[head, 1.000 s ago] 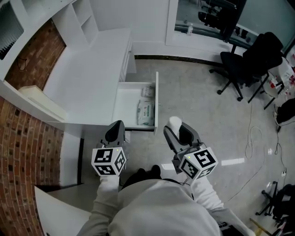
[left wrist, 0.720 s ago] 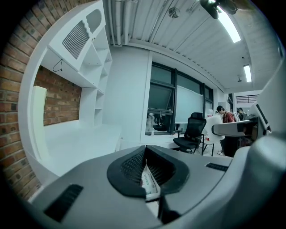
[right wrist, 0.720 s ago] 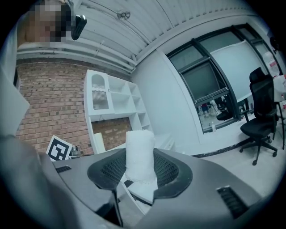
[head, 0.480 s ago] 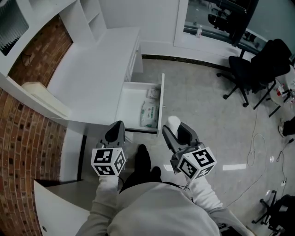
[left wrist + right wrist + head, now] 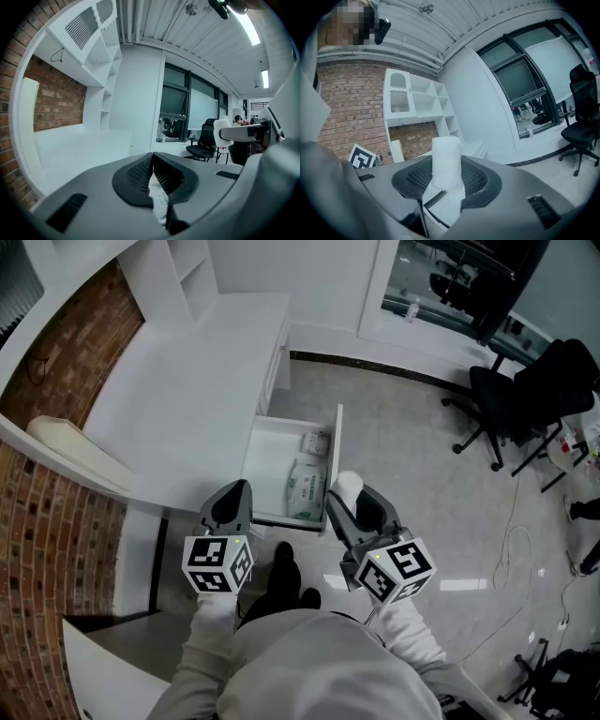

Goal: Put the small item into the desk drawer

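The white desk [image 5: 187, 381] has one drawer [image 5: 267, 451] pulled out, its front panel [image 5: 335, 465] towards the floor side. A green-and-white packet [image 5: 306, 488] and a smaller packet [image 5: 316, 442] lie inside. My right gripper [image 5: 349, 498] is shut on a small white roll [image 5: 347, 486], held upright just beside the drawer's near front corner. In the right gripper view the roll [image 5: 446, 159] stands between the pads [image 5: 478, 180]. My left gripper [image 5: 232, 505] hangs over the desk's near edge left of the drawer, jaws together and holding nothing; its own view shows the tips [image 5: 152, 159] meeting.
Shelving [image 5: 192, 268] rises at the desk's far end, against a brick wall [image 5: 47, 549] on the left. Black office chairs [image 5: 525, 399] stand to the right and a cable [image 5: 511, 549] lies on the floor. The person's shoes [image 5: 286, 577] are just before the drawer.
The person has stepped forward, so both grippers are nearer the open drawer. The roll stays held in the right gripper, and both jaws are unchanged.
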A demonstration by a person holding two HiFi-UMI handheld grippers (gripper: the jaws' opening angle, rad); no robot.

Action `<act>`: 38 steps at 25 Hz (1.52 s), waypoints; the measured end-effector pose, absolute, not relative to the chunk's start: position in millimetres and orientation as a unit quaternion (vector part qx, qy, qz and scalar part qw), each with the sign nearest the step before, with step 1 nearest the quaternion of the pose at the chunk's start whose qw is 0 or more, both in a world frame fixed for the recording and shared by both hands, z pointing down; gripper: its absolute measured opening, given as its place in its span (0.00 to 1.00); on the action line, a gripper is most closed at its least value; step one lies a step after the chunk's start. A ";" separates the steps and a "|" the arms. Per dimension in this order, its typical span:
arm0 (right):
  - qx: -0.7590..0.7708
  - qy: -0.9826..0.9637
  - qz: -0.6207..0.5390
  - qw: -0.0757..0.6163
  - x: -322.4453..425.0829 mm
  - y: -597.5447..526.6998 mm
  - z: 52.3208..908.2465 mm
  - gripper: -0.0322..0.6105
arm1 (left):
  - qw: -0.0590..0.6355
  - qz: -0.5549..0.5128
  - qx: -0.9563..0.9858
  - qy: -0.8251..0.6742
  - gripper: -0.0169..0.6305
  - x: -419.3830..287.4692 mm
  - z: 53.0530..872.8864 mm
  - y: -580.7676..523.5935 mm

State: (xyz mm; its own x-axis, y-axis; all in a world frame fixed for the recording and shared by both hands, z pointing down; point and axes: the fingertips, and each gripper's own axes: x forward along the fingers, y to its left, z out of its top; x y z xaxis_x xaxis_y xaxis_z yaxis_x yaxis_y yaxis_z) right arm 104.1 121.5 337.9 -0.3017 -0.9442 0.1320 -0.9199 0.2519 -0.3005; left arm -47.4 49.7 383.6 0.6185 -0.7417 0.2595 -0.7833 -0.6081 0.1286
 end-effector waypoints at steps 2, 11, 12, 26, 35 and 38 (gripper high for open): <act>-0.591 0.789 -0.164 0.035 104.7 103.0 340.1 0.36 | 0.118 0.090 0.892 -0.427 0.05 -47.7 385.6 31.3; -0.590 0.788 -0.174 0.023 92.4 25.5 347.0 0.36 | 0.129 0.090 0.893 -0.421 0.05 -55.1 392.7 -45.8; -0.591 0.788 -0.174 0.021 91.2 18.0 347.5 0.36 | 0.130 0.089 0.894 -0.420 0.05 -55.8 393.1 -53.7; -0.593 0.782 -0.191 0.003 69.8 -41.9 361.5 0.36 | 0.147 0.089 0.896 -0.408 0.05 -69.5 406.2 -110.8; -0.588 0.785 -0.196 -0.003 77.5 -61.7 368.9 0.36 | 0.150 0.099 0.897 -0.405 0.05 -57.9 414.3 -125.8; -0.584 0.787 -0.200 -0.004 80.4 -69.7 372.0 0.36 | 0.152 0.101 0.895 -0.407 0.05 -55.2 415.3 -131.6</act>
State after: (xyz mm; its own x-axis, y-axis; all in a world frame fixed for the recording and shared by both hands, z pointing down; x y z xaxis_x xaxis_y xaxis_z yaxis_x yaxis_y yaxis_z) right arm 80.4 -69.7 372.0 -0.3182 -0.9170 0.2406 -0.9204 0.2380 -0.3103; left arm -55.2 -131.6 415.3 0.6476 -0.6984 0.3047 -0.7599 -0.6216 0.1903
